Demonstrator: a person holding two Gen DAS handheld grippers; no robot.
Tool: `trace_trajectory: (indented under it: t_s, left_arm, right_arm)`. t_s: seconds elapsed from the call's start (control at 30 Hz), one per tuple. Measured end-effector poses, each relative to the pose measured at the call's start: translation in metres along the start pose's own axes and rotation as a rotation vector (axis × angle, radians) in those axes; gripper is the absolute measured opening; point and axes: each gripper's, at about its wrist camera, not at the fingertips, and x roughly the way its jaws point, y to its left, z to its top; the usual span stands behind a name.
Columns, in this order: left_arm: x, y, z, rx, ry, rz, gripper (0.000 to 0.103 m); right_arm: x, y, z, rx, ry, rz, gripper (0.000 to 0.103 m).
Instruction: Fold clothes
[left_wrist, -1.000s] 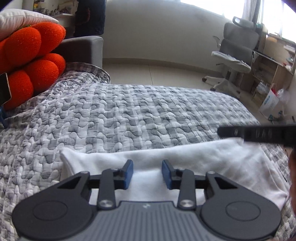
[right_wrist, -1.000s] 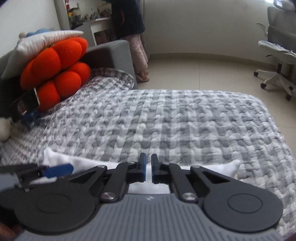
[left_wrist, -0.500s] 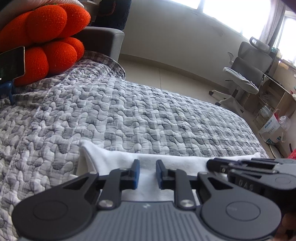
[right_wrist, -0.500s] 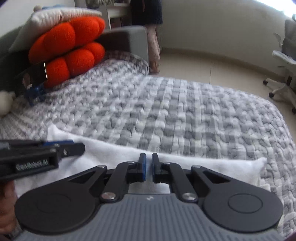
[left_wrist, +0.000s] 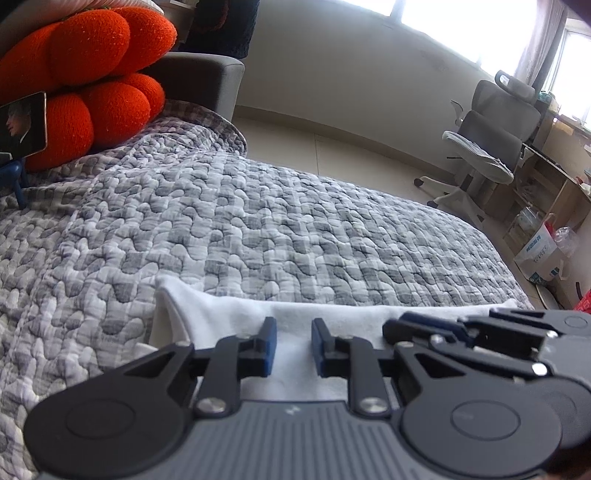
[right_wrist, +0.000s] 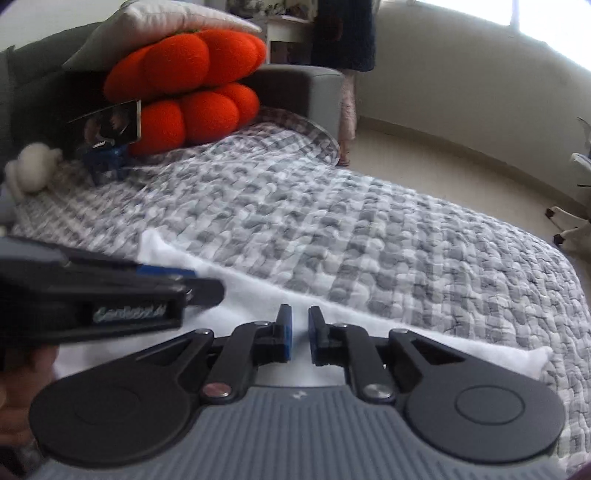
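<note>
Both tools, left (left_wrist: 290, 345) and right (right_wrist: 299, 334), hover narrowly parted, gripping nothing, over the folded white garment (left_wrist: 229, 314).

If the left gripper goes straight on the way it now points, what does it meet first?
Most likely the white garment, which lies right ahead of the left gripper; behind it comes only the grey quilt. Depth is hard to judge.
</note>
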Motion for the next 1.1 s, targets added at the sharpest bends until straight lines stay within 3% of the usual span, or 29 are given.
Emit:
trace_trajectory:
  t_s: [0.13, 0.47, 1.1]
  left_arm:
    - [0.000, 0.000, 0.000, 0.001, 0.002, -0.001, 0.021]
    - [0.001, -0.001, -0.001, 0.018, -0.003, -0.003, 0.023]
    - [-0.002, 0.003, -0.001, 0.010, 0.007, -0.027, 0.025]
  right_arm:
    - [-0.002, 0.008, -0.005, -0.028, 0.007, -0.031, 0.012]
    - [-0.022, 0.008, -0.022, -0.019, 0.033, -0.006, 0.013]
    - [-0.060, 0.029, -0.053, 0.047, 0.000, -0.025, 0.015]
